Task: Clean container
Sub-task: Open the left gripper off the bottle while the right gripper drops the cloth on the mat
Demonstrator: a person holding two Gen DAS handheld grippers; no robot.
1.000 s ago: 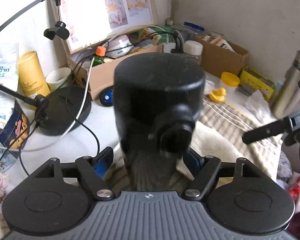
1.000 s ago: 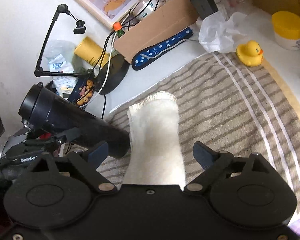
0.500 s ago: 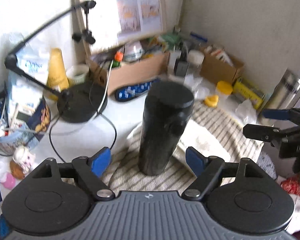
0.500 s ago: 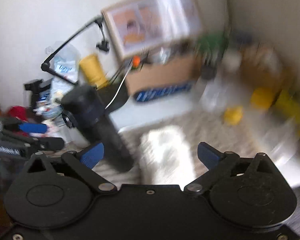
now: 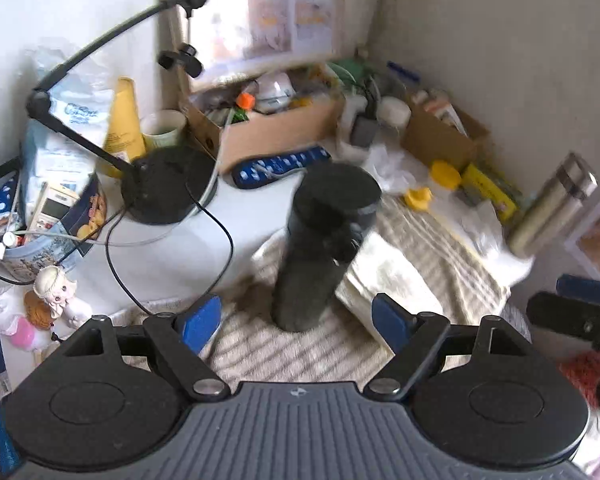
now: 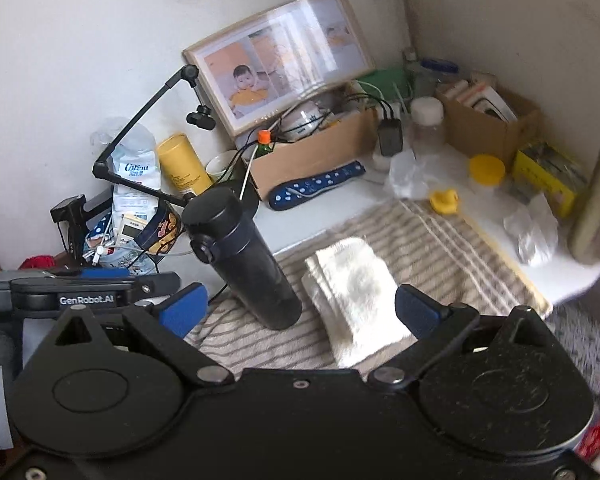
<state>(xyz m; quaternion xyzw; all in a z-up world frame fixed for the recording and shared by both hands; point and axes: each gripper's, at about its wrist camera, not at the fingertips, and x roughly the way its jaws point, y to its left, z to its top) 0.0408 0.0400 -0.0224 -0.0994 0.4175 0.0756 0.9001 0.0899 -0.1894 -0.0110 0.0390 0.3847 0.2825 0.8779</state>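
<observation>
- One tall black lidded flask (image 6: 244, 260) stood upright on the striped towel (image 6: 428, 240) covering the tabletop (image 6: 320, 216).
- One folded white cloth (image 6: 356, 288) lay beside it.
- My left fingers (image 5: 199, 323) and right fingers (image 6: 414, 307) stood wide, both pairs empty.
- Readable writing: "GenRobot.AI" on my left gripper (image 6: 86, 300).

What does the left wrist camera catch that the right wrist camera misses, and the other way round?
Only the left view shows the small doll near the table edge. Only the right view shows a webcam-like device at the far left, and the photo frame sharply enough to make out. Both show the black bottle upright on the striped towel, beside the folded white cloth.
</observation>
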